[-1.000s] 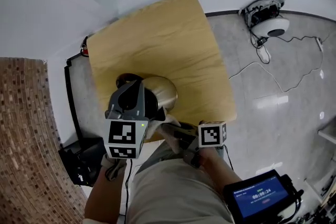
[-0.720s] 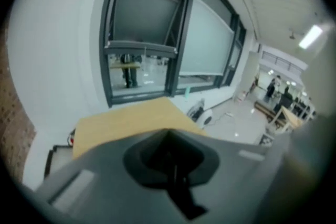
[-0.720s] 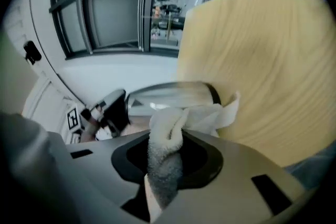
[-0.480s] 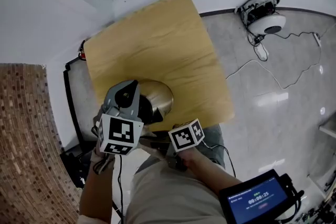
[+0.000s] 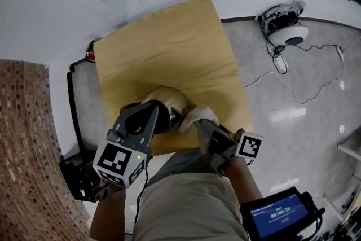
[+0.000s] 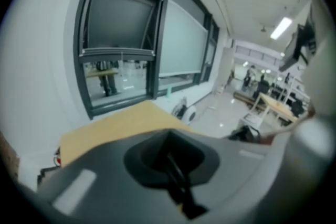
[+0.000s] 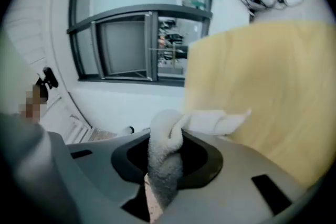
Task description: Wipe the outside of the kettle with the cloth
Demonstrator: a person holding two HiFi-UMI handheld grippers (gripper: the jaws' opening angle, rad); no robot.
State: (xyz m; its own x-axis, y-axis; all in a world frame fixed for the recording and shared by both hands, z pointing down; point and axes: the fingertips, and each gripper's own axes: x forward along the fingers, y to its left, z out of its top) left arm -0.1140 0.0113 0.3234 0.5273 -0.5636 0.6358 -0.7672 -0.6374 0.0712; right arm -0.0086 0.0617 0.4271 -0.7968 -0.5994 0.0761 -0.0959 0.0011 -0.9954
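Observation:
A steel kettle (image 5: 169, 97) stands near the front edge of the wooden table (image 5: 169, 42). My left gripper (image 5: 161, 117) reaches over its dark handle from the near left. In the left gripper view a thin black piece sits between the jaws of the left gripper (image 6: 181, 191), which look shut on it; the kettle's body is hidden there. My right gripper (image 5: 198, 124) is shut on a white cloth (image 5: 197, 115), which rests against the kettle's right side. In the right gripper view the cloth (image 7: 165, 155) rises bunched from the right gripper (image 7: 157, 196).
A white round device (image 5: 285, 31) with loose cables lies on the tiled floor to the right. A brick wall (image 5: 22, 138) runs along the left. Black gear (image 5: 79, 178) sits beside the table's near left corner. A tablet screen (image 5: 276, 214) hangs at my right hip.
My right gripper has swung the cloth from the table's near edge up to the kettle's right side. My left gripper has shifted slightly and tilted at the handle.

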